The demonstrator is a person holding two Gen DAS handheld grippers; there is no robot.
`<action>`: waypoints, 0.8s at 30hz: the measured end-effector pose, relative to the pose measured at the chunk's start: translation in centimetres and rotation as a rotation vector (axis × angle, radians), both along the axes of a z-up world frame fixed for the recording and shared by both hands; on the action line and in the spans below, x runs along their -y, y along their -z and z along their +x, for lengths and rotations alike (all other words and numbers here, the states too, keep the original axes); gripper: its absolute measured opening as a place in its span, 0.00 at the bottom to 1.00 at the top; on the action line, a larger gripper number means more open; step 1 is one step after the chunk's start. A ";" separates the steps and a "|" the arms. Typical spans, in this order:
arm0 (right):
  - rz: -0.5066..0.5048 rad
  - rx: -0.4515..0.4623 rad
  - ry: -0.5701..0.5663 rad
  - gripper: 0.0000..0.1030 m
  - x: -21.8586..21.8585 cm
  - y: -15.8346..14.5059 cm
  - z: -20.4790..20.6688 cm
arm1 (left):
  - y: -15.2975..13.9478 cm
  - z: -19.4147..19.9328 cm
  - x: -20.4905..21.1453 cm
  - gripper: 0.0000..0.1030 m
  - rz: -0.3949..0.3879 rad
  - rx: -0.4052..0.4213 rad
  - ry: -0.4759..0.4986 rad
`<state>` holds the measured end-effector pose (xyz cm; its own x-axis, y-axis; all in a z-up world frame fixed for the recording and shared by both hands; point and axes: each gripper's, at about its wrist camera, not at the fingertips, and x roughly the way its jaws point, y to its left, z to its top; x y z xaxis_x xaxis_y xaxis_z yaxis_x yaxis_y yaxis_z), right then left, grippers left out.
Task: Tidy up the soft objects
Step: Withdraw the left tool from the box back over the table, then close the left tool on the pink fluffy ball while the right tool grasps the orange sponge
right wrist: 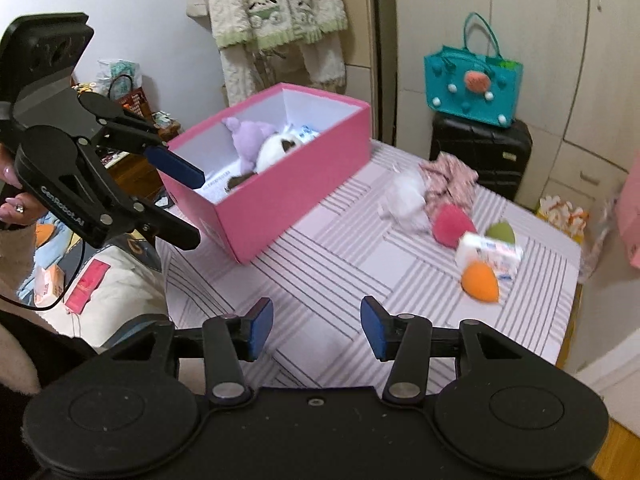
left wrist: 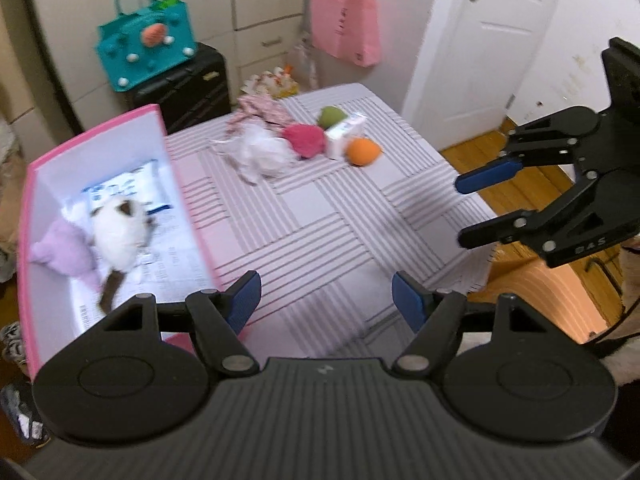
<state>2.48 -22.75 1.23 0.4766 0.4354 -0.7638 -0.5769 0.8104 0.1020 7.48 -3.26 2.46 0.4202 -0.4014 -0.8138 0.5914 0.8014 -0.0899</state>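
Both sets of jaws parted and empty, hovering over the striped grey tablecloth [right wrist: 340, 264]. Left gripper [left wrist: 326, 300] beside the open pink cardboard box [left wrist: 96, 140], purple plush [left wrist: 64, 250] and white-and-brown plush cat [left wrist: 116, 236] already inside. Right gripper [right wrist: 317, 330] aimed ahead at the remaining pile: orange teardrop sponge [right wrist: 480, 280], pink sponge [right wrist: 452, 222], green sponge [right wrist: 502, 232], tissue pack [right wrist: 490, 250]. Probably lining up the next pick.

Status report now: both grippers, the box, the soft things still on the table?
Left gripper, right gripper: open, empty. Pink box holds two plush toys. Sponges, tissue pack still on table. Nothing in the way.
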 end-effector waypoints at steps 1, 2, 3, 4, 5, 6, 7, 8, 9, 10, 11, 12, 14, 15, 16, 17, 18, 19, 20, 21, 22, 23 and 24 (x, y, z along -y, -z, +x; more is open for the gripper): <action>-0.001 -0.003 0.007 0.53 0.4 0.4 0.1 | 0.2 0.2 0.5 0.70 -0.003 -0.010 0.013; -0.003 -0.004 0.013 0.53 0.7 0.7 0.2 | 0.5 0.3 1.0 0.70 -0.004 -0.018 0.022; -0.002 -0.004 0.017 0.53 1.1 1.1 0.3 | 0.7 0.5 1.5 0.69 -0.006 -0.024 0.030; 0.001 -0.005 0.021 0.53 1.5 1.4 0.4 | 0.9 0.7 2.1 0.70 -0.007 -0.027 0.039; 0.005 -0.006 0.028 0.53 1.9 1.6 0.7 | 1.1 1.0 2.6 0.70 -0.010 -0.027 0.044; 0.009 -0.005 0.035 0.53 2.3 2.0 1.0 | 1.3 1.2 3.0 0.69 -0.015 -0.028 0.045; 0.013 -0.006 0.040 0.54 2.7 2.4 1.3 | 1.6 1.6 3.4 0.69 -0.026 -0.030 0.047; 0.018 -0.006 0.044 0.54 3.1 2.7 1.7 | 1.8 2.0 3.9 0.69 -0.038 -0.032 0.049; 0.021 -0.006 0.048 0.54 3.4 3.0 2.1 | 2.1 2.3 4.2 0.69 -0.046 -0.034 0.048; 0.021 -0.004 0.052 0.54 3.6 3.3 2.5 | 2.5 2.7 4.6 0.69 -0.054 -0.034 0.047; 0.020 0.001 0.056 0.54 3.9 3.5 2.9 | 2.8 3.2 5.0 0.69 -0.060 -0.031 0.045; 0.017 0.010 0.059 0.54 4.2 3.9 3.3 | 3.2 3.6 5.4 0.68 -0.066 -0.026 0.042; 0.011 0.028 0.068 0.54 4.7 4.5 4.0 | 3.9 4.5 6.0 0.68 -0.074 -0.011 0.029; 0.013 0.036 0.072 0.54 4.9 4.8 4.4 | 4.2 4.9 6.3 0.68 -0.082 0.002 0.020; 0.016 0.041 0.077 0.56 5.2 5.1 4.8 | 4.6 5.3 6.6 0.68 -0.085 0.012 0.012; 0.018 0.050 0.081 0.57 5.4 5.5 5.2 | 4.9 5.8 7.0 0.68 -0.084 0.019 0.002; 0.014 0.063 0.087 0.59 5.6 6.0 5.6 | 5.2 6.3 7.3 0.68 -0.083 0.027 -0.009; 0.008 0.075 0.095 0.60 5.7 6.4 5.9 | 5.6 6.8 7.6 0.68 -0.084 0.038 -0.018; 0.002 0.084 0.106 0.60 5.9 6.9 6.3 | 5.8 7.3 7.9 0.68 -0.087 0.047 -0.028; 0.001 0.089 0.117 0.60 6.1 7.4 6.8 | 6.0 7.8 8.1 0.67 -0.088 0.058 -0.044; 0.008 0.089 0.128 0.60 6.4 7.9 7.3 | 6.3 8.3 8.5 0.67 -0.085 0.071 -0.057; 0.018 0.088 0.140 0.60 6.7 8.3 7.7 | 6.5 8.7 8.9 0.67 -0.080 0.086 -0.068; 0.032 0.092 0.155 0.60 7.1 8.9 8.2 | 6.7 9.1 9.1 0.66 -0.077 0.101 -0.081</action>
